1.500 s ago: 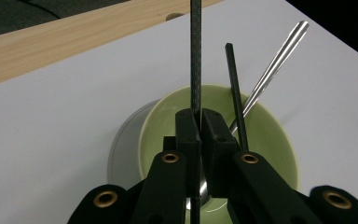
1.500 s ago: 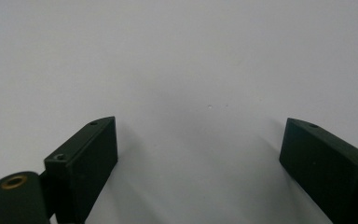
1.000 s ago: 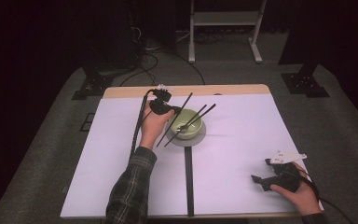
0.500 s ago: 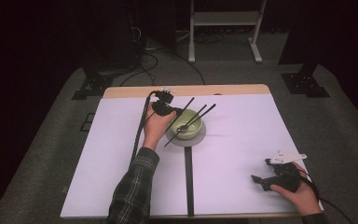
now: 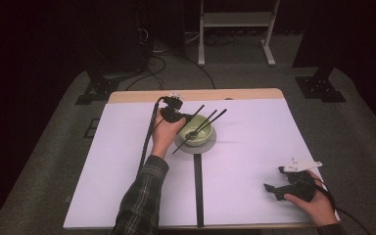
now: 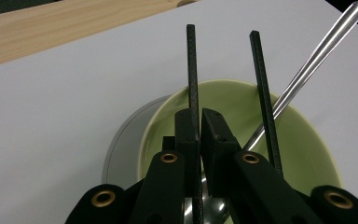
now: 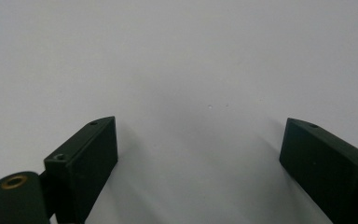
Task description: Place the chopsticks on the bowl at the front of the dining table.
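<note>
Over bowl (image 6: 242, 135) — chopstick (image 6: 192, 79) between fingers (image 6: 186, 128)

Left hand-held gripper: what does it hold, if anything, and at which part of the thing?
The left hand-held gripper is shut on one thin black chopstick, gripping it at its lower part, over the pale green bowl. The chopstick's long upper part sticks out past the jaws.

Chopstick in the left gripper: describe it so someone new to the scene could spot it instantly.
Start at the green bowl on its grey plate, near the far middle of the white table. Two black chopsticks and a silver spoon lean across the bowl. The gripped chopstick is the one clamped between the jaws of the left gripper; the other chopstick lies free beside it.
</note>
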The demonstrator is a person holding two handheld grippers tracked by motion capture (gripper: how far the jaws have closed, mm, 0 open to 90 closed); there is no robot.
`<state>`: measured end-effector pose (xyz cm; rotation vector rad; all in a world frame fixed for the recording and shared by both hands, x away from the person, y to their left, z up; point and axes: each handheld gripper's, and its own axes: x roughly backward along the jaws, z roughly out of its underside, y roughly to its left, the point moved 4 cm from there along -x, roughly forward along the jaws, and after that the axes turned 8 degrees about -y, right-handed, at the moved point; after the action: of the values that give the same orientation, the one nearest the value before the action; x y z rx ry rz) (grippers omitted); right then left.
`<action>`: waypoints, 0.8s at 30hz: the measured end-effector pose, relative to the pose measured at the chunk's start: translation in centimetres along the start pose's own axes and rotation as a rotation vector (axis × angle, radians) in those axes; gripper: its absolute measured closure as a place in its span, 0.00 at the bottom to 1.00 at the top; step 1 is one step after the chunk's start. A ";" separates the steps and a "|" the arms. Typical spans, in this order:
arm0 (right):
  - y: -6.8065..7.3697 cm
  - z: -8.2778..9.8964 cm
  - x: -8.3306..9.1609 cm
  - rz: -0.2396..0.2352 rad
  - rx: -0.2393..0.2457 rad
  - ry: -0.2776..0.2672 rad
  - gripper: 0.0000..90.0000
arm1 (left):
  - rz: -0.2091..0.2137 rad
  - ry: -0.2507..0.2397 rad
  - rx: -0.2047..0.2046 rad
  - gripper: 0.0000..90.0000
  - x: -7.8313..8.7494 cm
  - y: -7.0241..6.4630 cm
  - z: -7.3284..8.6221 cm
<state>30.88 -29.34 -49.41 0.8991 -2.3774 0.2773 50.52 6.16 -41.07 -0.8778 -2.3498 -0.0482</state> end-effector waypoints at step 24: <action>0.0 0.0 0.0 0.001 0.001 0.001 0.11 | -0.022 -0.014 -0.033 0.22 0.2 -0.3 -1.1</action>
<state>30.88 -29.34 -49.41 0.8987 -2.3770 0.2789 50.82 5.76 -40.03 -0.8709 -2.3782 -0.0901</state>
